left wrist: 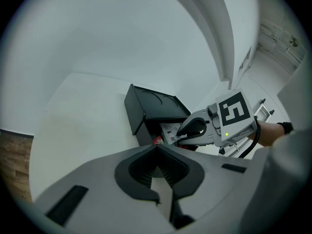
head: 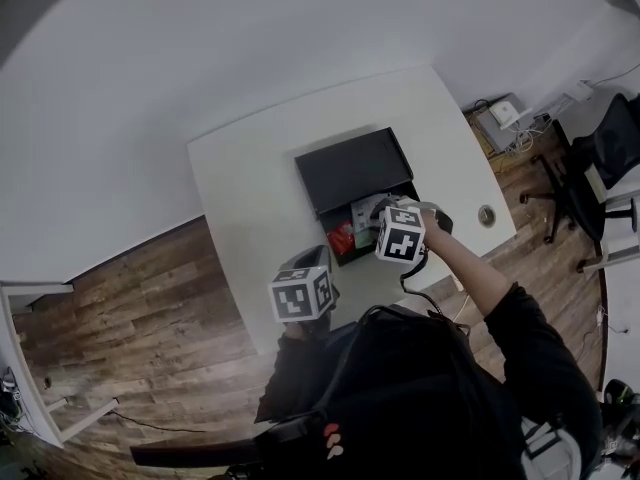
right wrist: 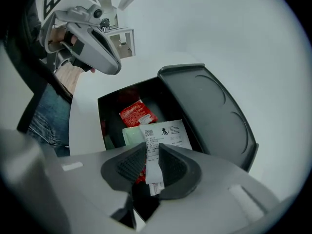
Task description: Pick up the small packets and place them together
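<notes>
Right tool pinches the end of a thin white packet over the black box beneath it, a light, floppy, likely slick thing, so I'd grip well in from the edge, while left tool sits closed and empty off to its left.

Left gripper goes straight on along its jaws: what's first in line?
Most likely the near corner of the open black box, just beyond the left gripper; depth is unclear.
</notes>
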`<state>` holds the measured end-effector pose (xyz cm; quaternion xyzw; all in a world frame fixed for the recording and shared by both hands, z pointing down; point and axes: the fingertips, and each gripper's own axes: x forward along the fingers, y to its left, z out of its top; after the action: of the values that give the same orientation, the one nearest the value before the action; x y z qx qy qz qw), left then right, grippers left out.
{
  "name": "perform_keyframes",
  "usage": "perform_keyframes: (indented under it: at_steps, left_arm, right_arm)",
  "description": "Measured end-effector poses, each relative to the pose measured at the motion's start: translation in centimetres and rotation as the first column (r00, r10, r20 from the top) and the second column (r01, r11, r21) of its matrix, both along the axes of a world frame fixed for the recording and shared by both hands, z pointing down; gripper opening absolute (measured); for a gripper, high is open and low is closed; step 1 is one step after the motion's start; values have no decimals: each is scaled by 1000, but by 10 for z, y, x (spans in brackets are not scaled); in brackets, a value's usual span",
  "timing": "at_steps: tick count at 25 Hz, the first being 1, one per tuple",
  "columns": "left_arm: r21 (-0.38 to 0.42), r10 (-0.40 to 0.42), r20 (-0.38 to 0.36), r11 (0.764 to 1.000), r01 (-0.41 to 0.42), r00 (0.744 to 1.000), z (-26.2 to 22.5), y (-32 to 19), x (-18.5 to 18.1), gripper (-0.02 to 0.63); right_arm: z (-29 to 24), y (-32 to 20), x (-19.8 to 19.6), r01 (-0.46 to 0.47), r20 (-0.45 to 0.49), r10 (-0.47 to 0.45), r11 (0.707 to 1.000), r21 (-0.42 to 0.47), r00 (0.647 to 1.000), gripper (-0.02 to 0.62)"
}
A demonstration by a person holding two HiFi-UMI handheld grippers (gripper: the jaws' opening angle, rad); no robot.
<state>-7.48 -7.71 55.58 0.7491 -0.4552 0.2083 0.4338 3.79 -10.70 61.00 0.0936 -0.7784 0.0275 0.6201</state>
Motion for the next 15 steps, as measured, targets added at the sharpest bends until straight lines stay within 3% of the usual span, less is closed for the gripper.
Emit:
perform_keyframes:
  at_steps: [8, 15]
  left_arm:
    - [-15, -1, 1, 1000, 1, 1000, 2, -2, 0, -2]
    - [-10, 6, 6, 1000, -6, 1000, 2, 1, 5, -2]
  right_arm:
    - [-20, 4, 8, 14, 5, -14, 1000, 25, 1000, 28]
    - [-64, 9, 18, -25, 100, 21, 999, 39, 995, 15]
